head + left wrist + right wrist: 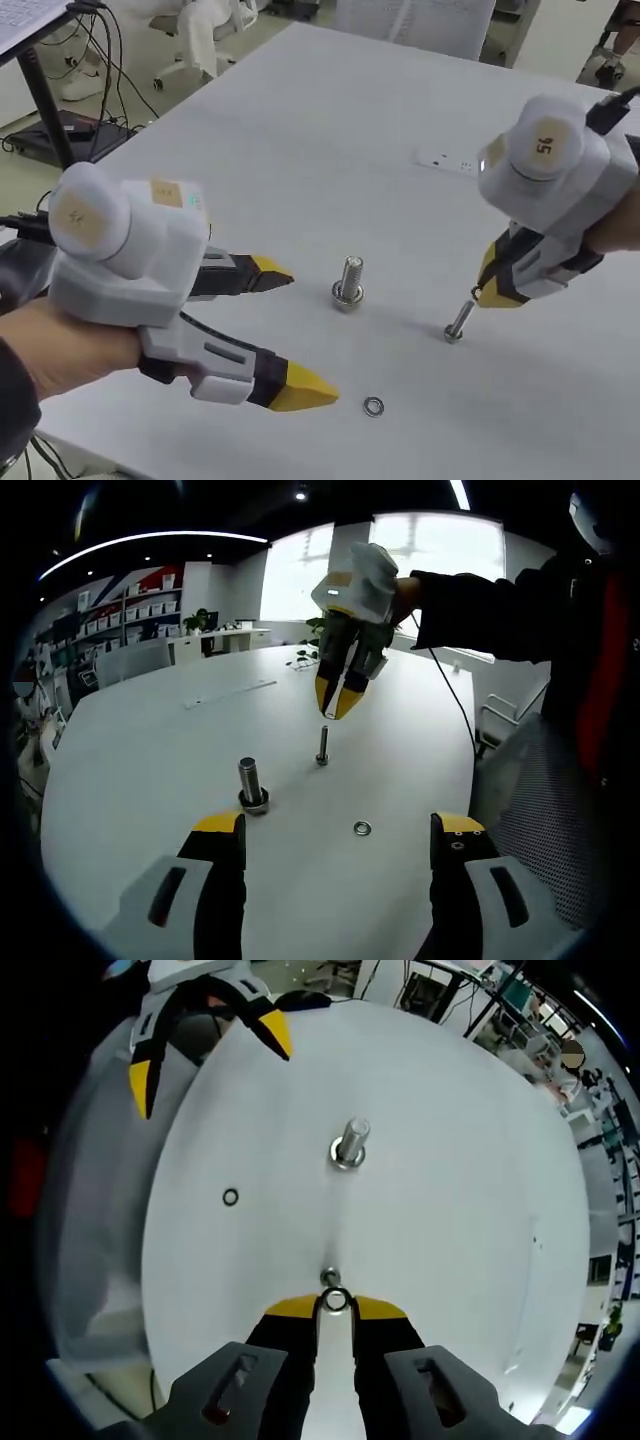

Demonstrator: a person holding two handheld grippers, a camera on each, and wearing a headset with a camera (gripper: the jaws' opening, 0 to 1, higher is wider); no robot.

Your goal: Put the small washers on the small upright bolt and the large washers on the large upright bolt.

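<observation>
At a white workbench (300, 150), a person works a two-jaw gripper in each hand. The right gripper (487, 292), seen from its own camera (336, 1307), has its yellow-tipped jaws pinched together on a small washer (327, 1300), held just above the top of the small upright bolt (329, 1278); from the headset the bolt (458, 322) stands on the table directly under those tips. The left gripper (288, 328) hovers low over the near side of the table with its jaws spread wide apart and nothing between them, as its own view (338, 825) confirms. A loose washer (373, 406) lies flat on the tabletop near the lower yellow tip of the left gripper, apart from both bolts; it shows again in the left gripper view (362, 828) and the right gripper view (231, 1197). The large upright bolt (348, 280) stands mid-table, between the two grippers and well apart from the small bolt, with a wider metal ring at its foot. A pale flat strip (447, 161) lies farther back on the table.
</observation>
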